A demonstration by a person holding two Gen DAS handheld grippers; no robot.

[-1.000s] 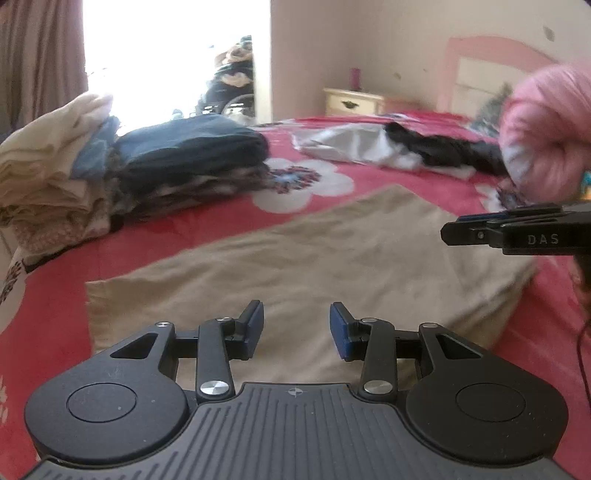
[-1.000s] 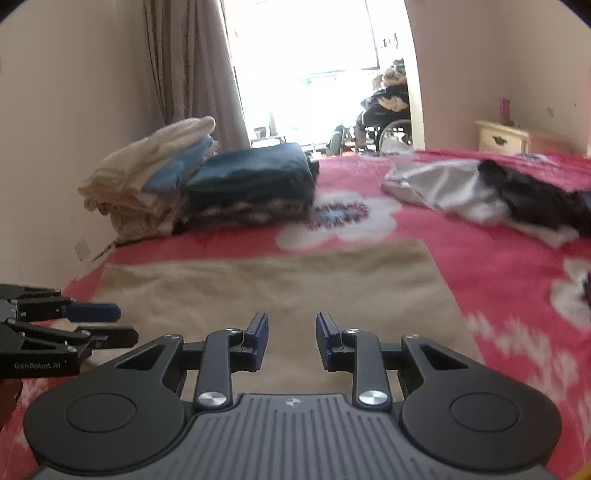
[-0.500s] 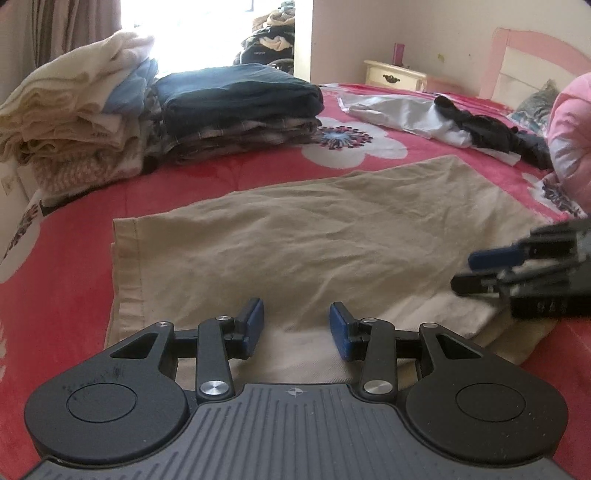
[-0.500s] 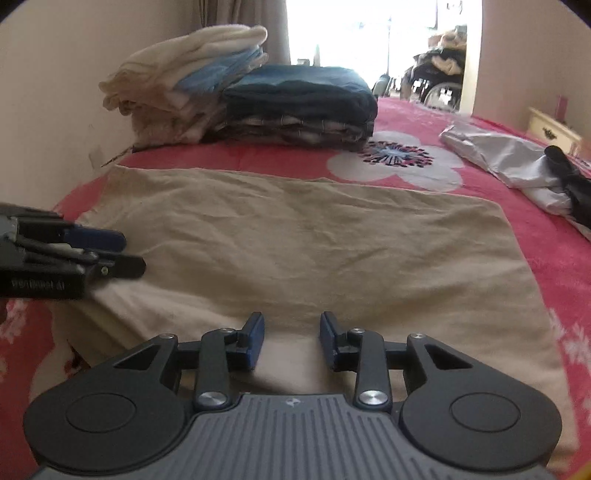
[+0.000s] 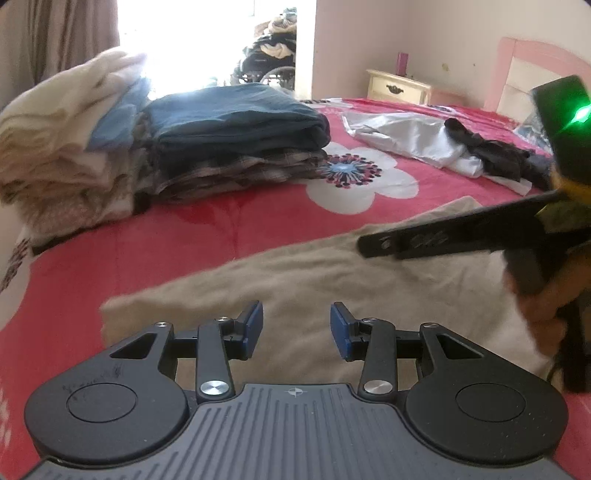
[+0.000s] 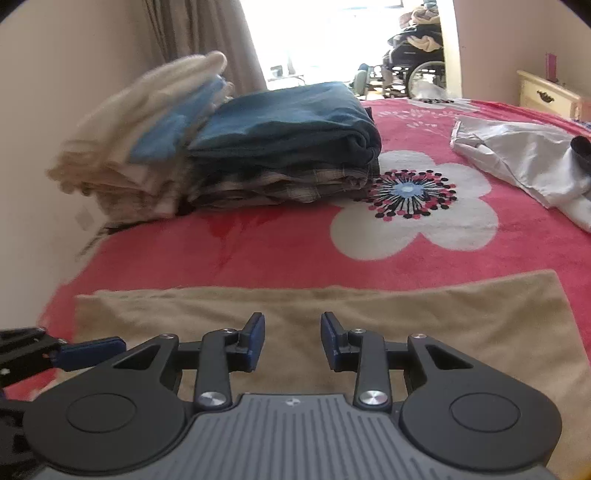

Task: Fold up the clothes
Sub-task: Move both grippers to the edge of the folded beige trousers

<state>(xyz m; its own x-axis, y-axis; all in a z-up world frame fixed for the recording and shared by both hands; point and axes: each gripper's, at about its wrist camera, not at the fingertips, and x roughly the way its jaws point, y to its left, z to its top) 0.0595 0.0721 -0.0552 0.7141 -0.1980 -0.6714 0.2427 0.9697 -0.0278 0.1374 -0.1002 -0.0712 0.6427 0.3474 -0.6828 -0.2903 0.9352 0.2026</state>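
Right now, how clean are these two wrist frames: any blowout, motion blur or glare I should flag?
Left wrist view: window blown out white, cream stack smeared, green light flares at the right edge. Right wrist view: doorway overexposed, cream stack blurred, tan cloth soft; fisheye bends the walls in both.

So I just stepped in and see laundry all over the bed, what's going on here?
A person is folding clothes with a hand-held gripper in each hand. A beige garment lies spread flat on the red flowered bedspread. The left hand-held gripper and the right hand-held gripper are both open above it, holding nothing. Folded stacks sit behind; a white garment is still unfolded.
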